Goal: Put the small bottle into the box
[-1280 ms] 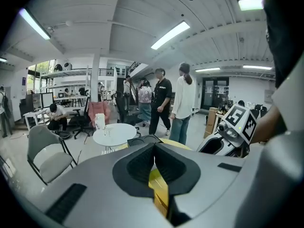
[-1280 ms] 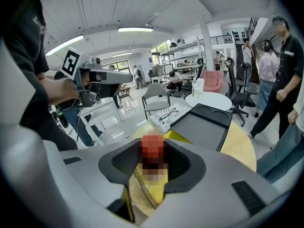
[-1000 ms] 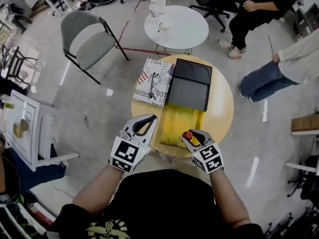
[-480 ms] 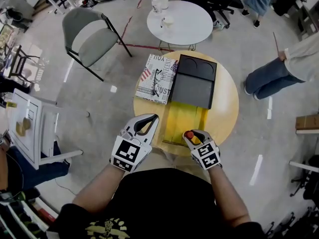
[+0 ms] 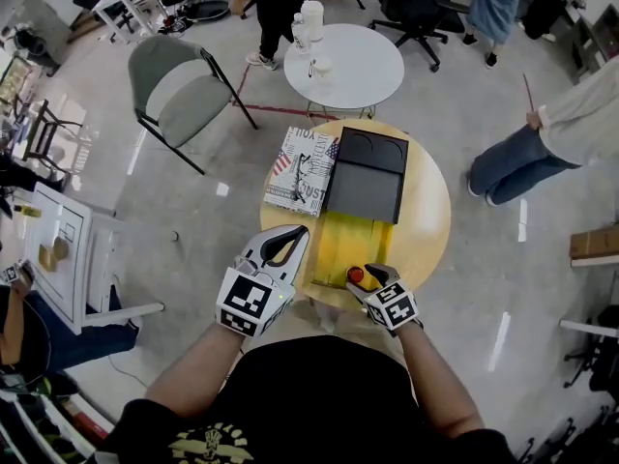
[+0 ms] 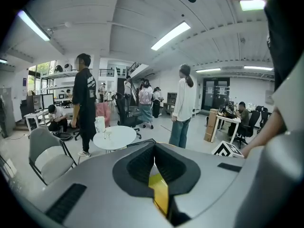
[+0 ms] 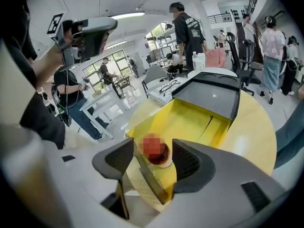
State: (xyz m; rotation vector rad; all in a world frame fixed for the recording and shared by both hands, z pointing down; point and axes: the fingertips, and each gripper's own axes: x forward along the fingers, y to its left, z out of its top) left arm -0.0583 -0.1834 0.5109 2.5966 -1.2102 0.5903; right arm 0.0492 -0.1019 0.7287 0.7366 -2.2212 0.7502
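A small bottle with a red cap (image 5: 356,275) sits at the near edge of the open yellow box (image 5: 360,240), whose black lid (image 5: 368,175) lies folded back on the round wooden table (image 5: 430,222). My right gripper (image 5: 371,278) has the bottle (image 7: 155,151) between its jaws. The jaws are opening, and a gap shows on each side of the cap. The box's yellow floor (image 7: 187,120) spreads out just beyond. My left gripper (image 5: 296,232) hovers at the box's near left corner, shut and empty, with its tips meeting (image 6: 154,152).
A printed paper packet (image 5: 302,165) lies left of the lid. Beyond stand a white round table (image 5: 343,58) with cups and a grey chair (image 5: 179,85). Several people stand or sit around, one at the right (image 5: 542,143). A white stand (image 5: 63,254) is at the left.
The right gripper has slid a little toward me and to the left with the bottle, and its jaws have spread off the cap. The left gripper has stayed put. People behind have walked.
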